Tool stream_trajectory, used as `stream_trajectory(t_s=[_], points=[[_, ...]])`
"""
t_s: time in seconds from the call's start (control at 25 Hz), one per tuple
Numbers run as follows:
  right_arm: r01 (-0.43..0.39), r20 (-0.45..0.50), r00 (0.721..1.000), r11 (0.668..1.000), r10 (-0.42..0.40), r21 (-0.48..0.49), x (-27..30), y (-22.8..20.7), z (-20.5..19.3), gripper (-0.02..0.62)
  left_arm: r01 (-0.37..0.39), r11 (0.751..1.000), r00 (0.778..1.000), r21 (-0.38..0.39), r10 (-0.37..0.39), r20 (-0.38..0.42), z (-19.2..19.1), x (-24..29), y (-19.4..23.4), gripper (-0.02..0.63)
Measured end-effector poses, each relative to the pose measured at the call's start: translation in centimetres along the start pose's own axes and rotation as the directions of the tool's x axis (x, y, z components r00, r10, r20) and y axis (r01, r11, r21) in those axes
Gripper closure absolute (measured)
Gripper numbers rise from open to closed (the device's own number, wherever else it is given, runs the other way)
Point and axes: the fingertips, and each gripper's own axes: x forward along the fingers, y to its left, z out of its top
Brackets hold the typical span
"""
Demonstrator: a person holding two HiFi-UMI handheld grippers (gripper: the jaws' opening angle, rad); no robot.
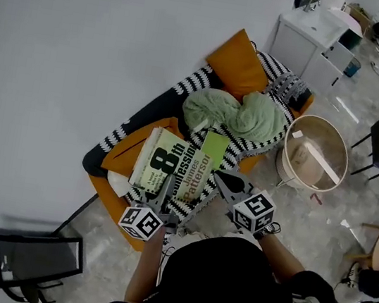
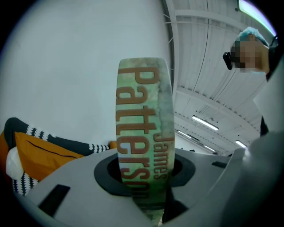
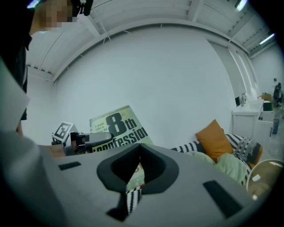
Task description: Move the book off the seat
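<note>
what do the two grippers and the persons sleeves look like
The left gripper and the right gripper match: grey jaws with black recessed pads, which show best in their own views. Each carries a white cube printed with black square markers. No cables show. The right sleeve is black with a white panel; no left sleeve can be made out.

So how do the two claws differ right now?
The left claw is clamped on the spine of the book; the right claw holds nothing. The left claw's jaws stand apart by the spine's thickness; the right claw's tips meet. Both bear marker cubes.
</note>
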Motion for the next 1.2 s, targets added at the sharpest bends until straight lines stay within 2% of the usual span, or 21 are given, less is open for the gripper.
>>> stream_trajectory(t_s=[0.36, 0.64, 0.96, 1.08, 1.2], points=[[0.119, 0.032, 0.992, 0.993, -0.119, 0.020, -11.2, -6.6, -1.4, 0.580, 0.099, 0.995, 0.992, 0.004, -0.099, -0.075, -6.7, 5.1, -9.2, 0.443], [0.243, 0.051, 0.968, 0.969, -0.245, 0.044, -20.3, -12.0, -2.4, 0.580, 0.208, 0.978, 0.968, -0.010, -0.207, -0.141, -12.3, 10.0, -16.6, 0.443], [0.387, 0.079, 0.916, 0.918, -0.394, 0.088, -28.3, -16.1, -3.2, 0.580, 0.333, 0.943, 0.913, -0.030, -0.330, -0.241, -17.6, 14.2, -23.4, 0.443], [0.445, 0.089, 0.886, 0.888, -0.455, 0.115, -31.5, -17.1, -3.7, 0.580, 0.379, 0.924, 0.882, -0.045, -0.375, -0.285, -19.7, 15.4, -25.9, 0.443], [0.513, 0.089, 0.844, 0.845, -0.528, 0.148, -34.5, -17.9, -4.5, 0.580, 0.433, 0.899, 0.840, -0.064, -0.428, -0.334, -21.5, 16.7, -28.3, 0.443]])
